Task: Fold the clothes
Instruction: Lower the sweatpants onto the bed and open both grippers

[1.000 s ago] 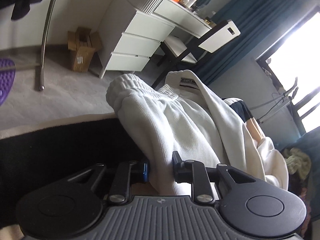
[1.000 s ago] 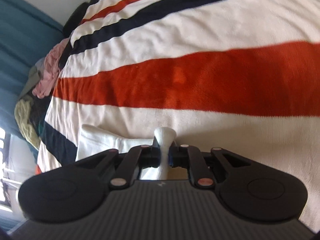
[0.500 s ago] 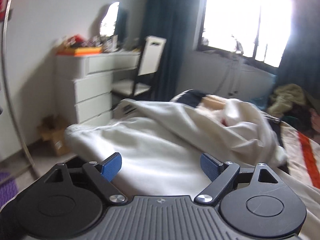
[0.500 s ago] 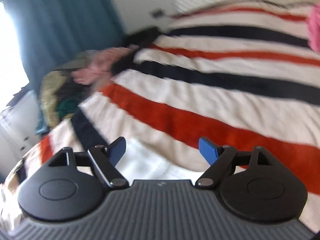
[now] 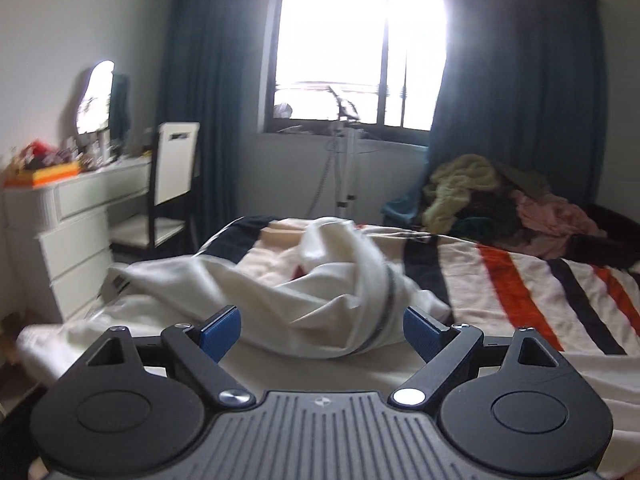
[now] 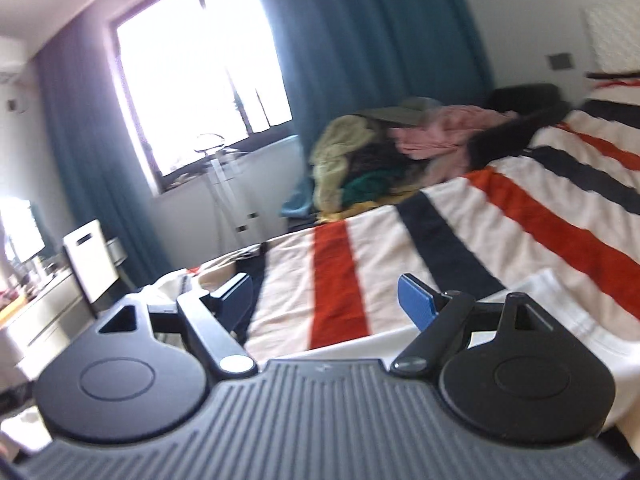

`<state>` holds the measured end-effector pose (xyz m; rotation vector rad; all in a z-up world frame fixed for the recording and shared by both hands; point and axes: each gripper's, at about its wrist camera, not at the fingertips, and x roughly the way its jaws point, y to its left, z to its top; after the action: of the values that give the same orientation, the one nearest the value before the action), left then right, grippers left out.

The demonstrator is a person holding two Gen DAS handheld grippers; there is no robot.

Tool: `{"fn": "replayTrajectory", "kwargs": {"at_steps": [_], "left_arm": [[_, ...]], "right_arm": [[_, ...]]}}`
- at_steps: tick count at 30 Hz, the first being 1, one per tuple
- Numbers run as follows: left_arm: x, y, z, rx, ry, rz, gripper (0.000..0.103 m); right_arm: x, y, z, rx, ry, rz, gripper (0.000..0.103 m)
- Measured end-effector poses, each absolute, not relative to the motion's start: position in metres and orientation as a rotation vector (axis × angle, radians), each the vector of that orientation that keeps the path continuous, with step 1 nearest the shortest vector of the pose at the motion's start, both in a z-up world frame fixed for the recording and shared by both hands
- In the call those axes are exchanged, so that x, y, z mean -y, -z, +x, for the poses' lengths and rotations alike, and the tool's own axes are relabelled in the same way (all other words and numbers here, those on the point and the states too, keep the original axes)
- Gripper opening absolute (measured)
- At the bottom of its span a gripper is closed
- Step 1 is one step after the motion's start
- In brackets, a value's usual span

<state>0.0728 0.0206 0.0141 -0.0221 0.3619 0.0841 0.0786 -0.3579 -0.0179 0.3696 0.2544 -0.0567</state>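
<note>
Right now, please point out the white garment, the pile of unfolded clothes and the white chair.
white garment (image 5: 320, 304), left wrist view, on its crumpled middle fold.
pile of clothes (image 6: 400, 152), right wrist view, on the middle of the heap.
white chair (image 5: 176, 164), left wrist view, on its backrest.

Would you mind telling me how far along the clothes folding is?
Little looks done: the white garment lies crumpled on the striped bed. Nothing is in hand; the left gripper and right gripper are open. The clothes pile remains.
</note>
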Motion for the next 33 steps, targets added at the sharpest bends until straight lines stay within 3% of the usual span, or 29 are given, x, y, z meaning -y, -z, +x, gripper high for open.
{"fn": "replayTrajectory", "kwargs": {"at_steps": [5, 12, 33], "left_arm": [[0.016, -0.017, 0.111, -0.353, -0.001, 0.012, 0.090], [0.036, 0.019, 0.143, -0.383, 0.039, 0.029, 0.090], [-0.040, 0.037, 0.111, -0.416, -0.011, -0.107, 0.091]], "right_arm": [[0.338, 0.020, 0.087, -0.259, 0.002, 0.336, 0.082], [0.315, 0.044, 0.113, -0.291, -0.010, 0.279, 0.082], [0.265, 0.102, 0.189, -0.502, -0.096, 0.143, 0.082]]}}
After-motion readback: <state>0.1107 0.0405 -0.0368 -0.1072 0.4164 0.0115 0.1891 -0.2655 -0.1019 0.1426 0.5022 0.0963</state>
